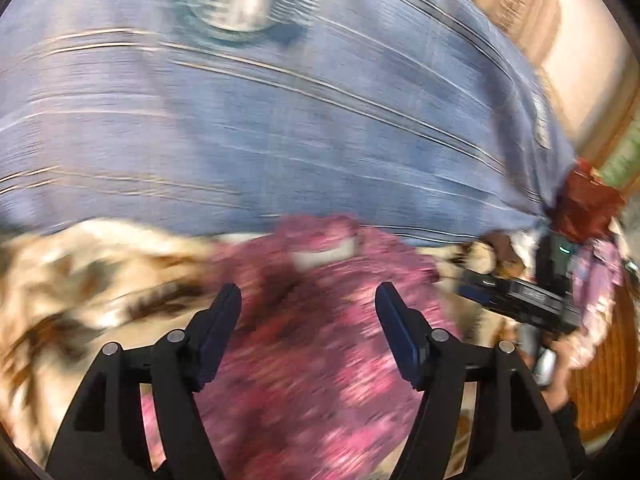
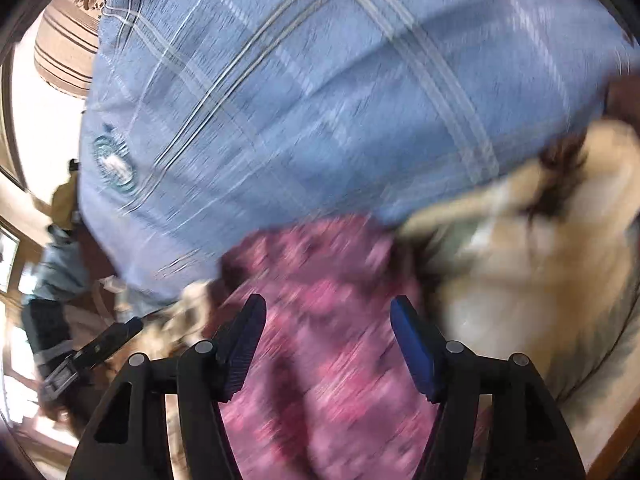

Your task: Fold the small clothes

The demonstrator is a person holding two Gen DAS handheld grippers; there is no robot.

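Both grippers, left gripper [image 1: 308,300] and right gripper [image 2: 328,312], hover jaws apart, empty, over the pink floral garment [image 1: 320,360]; regrasp matching corners, then fold squarely on the blue plaid sheet [image 1: 280,120].

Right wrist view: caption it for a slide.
Open right hand-held gripper above a pink floral garment on a blue plaid bedcover; motion-blurred.

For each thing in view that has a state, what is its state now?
Left hand-held gripper: open, holding nothing.
Right hand-held gripper: open, holding nothing.
Pink patterned garment: lying loose below both grippers, not gripped.
Blue checked cloth: spread out flat.
Beige patterned cloth: rumpled beside the pink garment.
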